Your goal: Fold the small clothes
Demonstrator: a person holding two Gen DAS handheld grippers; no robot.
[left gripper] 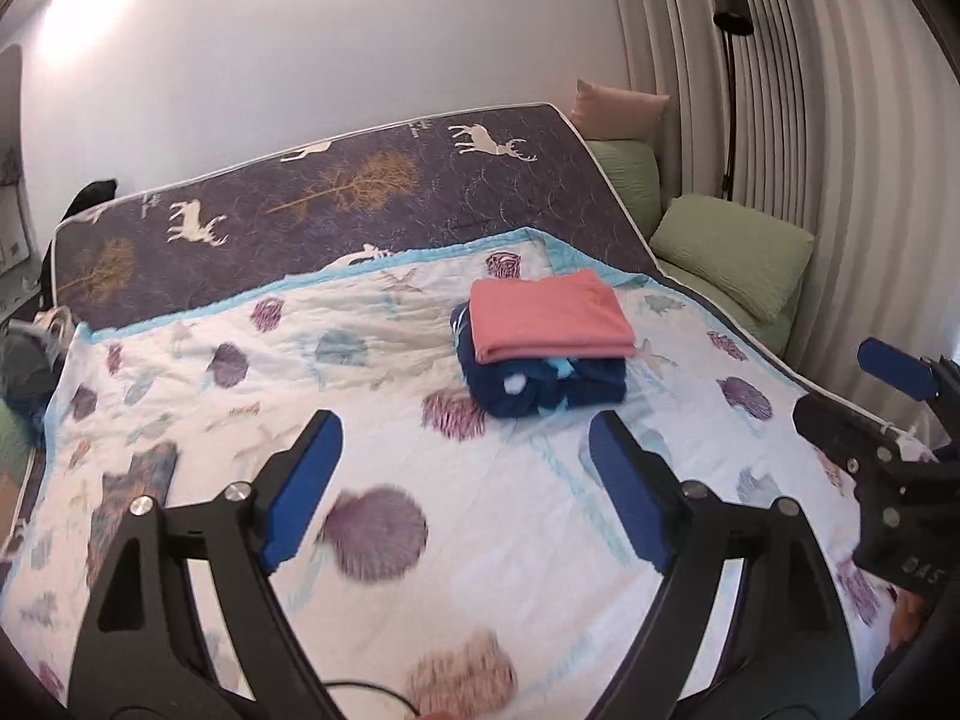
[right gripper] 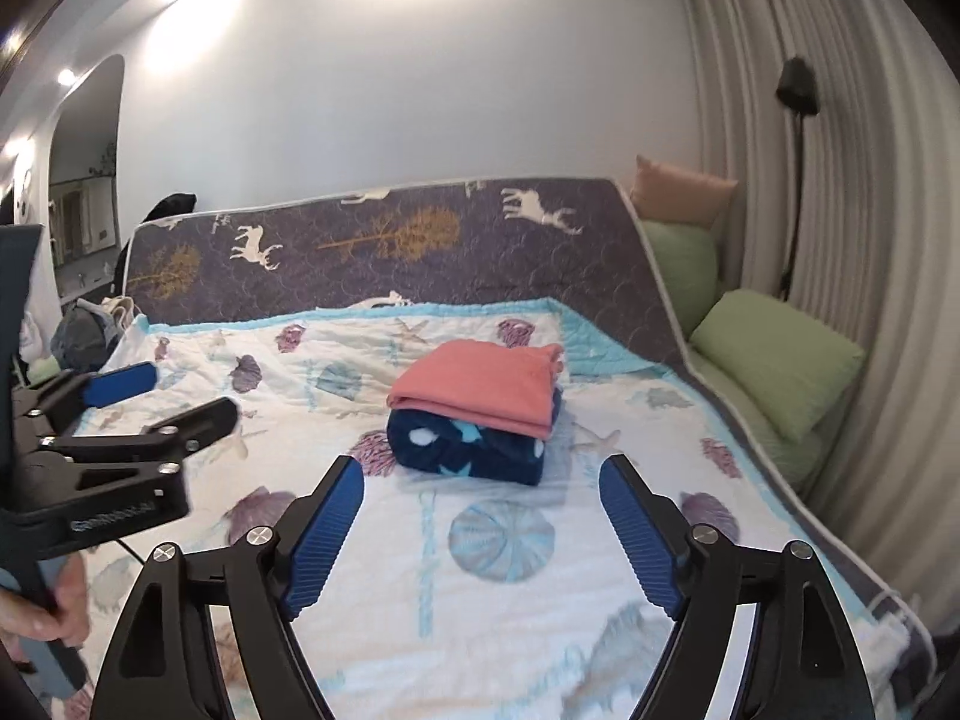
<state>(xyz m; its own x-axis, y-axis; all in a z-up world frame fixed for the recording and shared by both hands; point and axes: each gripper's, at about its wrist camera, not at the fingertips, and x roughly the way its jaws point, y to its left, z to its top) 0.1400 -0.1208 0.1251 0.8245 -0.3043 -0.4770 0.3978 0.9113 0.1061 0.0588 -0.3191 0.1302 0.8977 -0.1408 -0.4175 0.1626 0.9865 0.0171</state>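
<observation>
A: What's on the bed (left gripper: 360,204)?
B: A shell-print quilt (left gripper: 480,510); on it, a folded pink top (left gripper: 549,318) stacked on a folded navy garment (left gripper: 540,387).
A: The grippers?
B: Left gripper (left gripper: 462,492) and right gripper (right gripper: 480,534) both gape wide, empty, short of the stack.

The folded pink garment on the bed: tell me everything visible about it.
The folded pink garment is a soft, plain salmon-pink cloth folded into a flat rectangle of several layers, edges fairly even. It lies on top of a folded navy garment with pale dots, forming a small stack on the seashell-print quilt. Nothing else touches it; both grippers are open and well short of it.
</observation>
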